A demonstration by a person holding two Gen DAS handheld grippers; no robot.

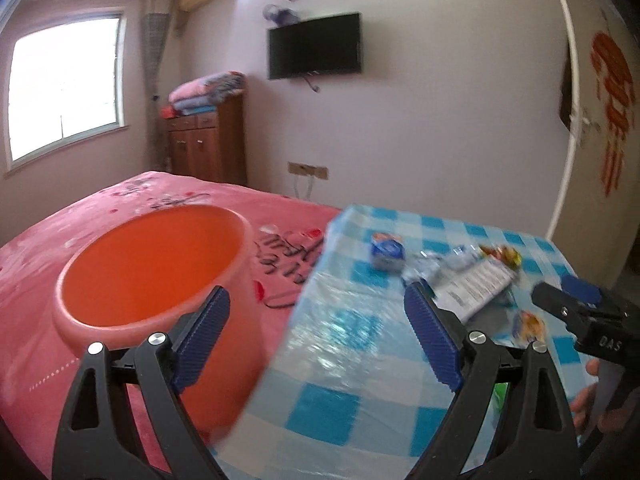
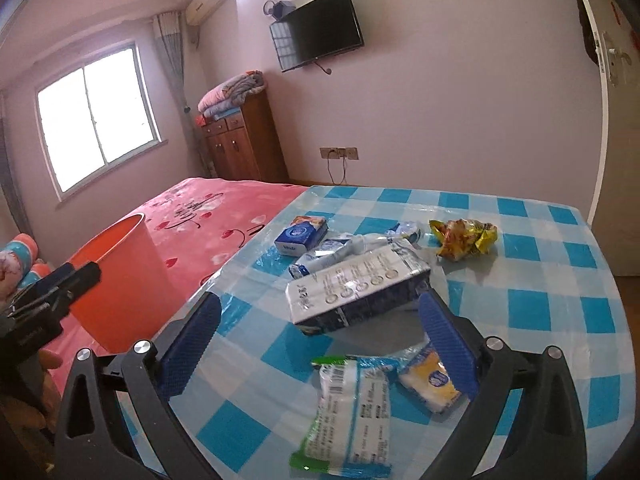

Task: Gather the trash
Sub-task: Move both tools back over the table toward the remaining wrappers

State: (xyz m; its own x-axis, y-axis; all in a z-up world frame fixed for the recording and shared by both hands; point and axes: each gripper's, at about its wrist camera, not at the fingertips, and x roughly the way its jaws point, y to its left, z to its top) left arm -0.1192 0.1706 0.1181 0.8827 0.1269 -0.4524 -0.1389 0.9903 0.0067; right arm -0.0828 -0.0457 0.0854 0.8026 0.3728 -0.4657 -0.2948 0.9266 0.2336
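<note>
An orange bin (image 1: 152, 272) stands by the table's left edge, against the pink bedspread. My left gripper (image 1: 316, 292) is open and empty, its left finger in front of the bin's rim and its right finger over the table. My right gripper (image 2: 320, 304) is open over the checked table (image 2: 540, 312). The near end of a white and dark blue carton (image 2: 356, 288) lies between its tips. A green-white wrapper (image 2: 348, 412) and a yellow packet (image 2: 434, 384) lie under it. Farther off are a blue tissue pack (image 2: 302, 234), a crumpled yellow wrapper (image 2: 464, 236) and crushed white-blue packaging (image 2: 340, 252).
A pink bed (image 1: 120, 200) fills the left side. A wooden cabinet (image 2: 244, 140) with folded quilts stands against the far wall under a TV (image 2: 320, 28). A door (image 2: 616, 120) is at the right. The left gripper's body (image 2: 52, 292) and a hand show at the left edge.
</note>
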